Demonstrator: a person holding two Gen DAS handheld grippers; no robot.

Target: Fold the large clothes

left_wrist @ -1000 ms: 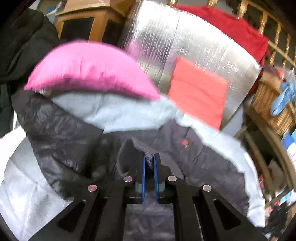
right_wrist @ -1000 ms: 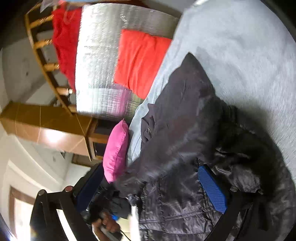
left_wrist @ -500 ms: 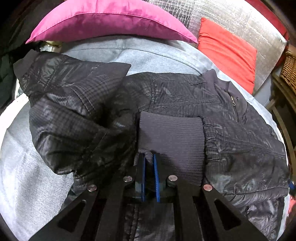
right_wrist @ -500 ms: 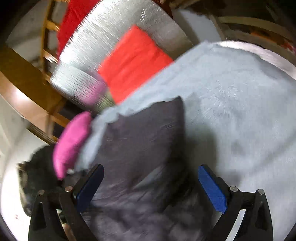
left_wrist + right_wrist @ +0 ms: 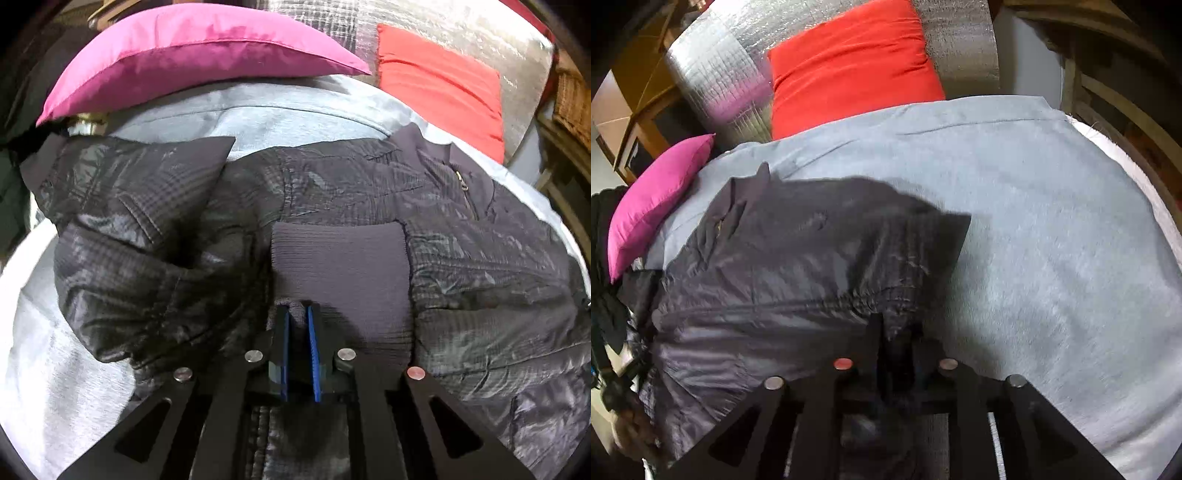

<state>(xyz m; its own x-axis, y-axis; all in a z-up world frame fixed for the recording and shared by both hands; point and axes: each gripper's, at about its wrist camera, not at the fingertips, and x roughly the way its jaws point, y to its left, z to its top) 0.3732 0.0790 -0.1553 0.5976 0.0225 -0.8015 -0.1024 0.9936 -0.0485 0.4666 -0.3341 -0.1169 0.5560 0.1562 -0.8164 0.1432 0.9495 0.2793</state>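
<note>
A black quilted jacket point(image 5: 480, 258) lies spread on a grey blanket point(image 5: 258, 118). One sleeve is folded across its front, and the ribbed cuff point(image 5: 340, 266) lies flat on the jacket's middle. My left gripper point(image 5: 297, 314) pinches the near edge of that cuff. Its jaws are just starting to open, with fabric still between the pads. In the right wrist view the jacket point(image 5: 794, 258) fills the left half. My right gripper point(image 5: 895, 328) is at its right-hand edge, jaws closing, with a bunch of jacket fabric between them.
A pink pillow point(image 5: 192, 48) lies at the far edge of the blanket, with a red cushion point(image 5: 443, 85) propped on a silver foil panel point(image 5: 713, 70) behind. A wicker basket point(image 5: 572, 103) stands at the right. A hand point(image 5: 631, 432) shows at the lower left. Bare blanket point(image 5: 1052, 221) stretches right of the jacket.
My left gripper came down with the cuff and laid the sleeve across the jacket. My right gripper swung round, and its jaws went from wide open to nearly closed on the jacket's edge.
</note>
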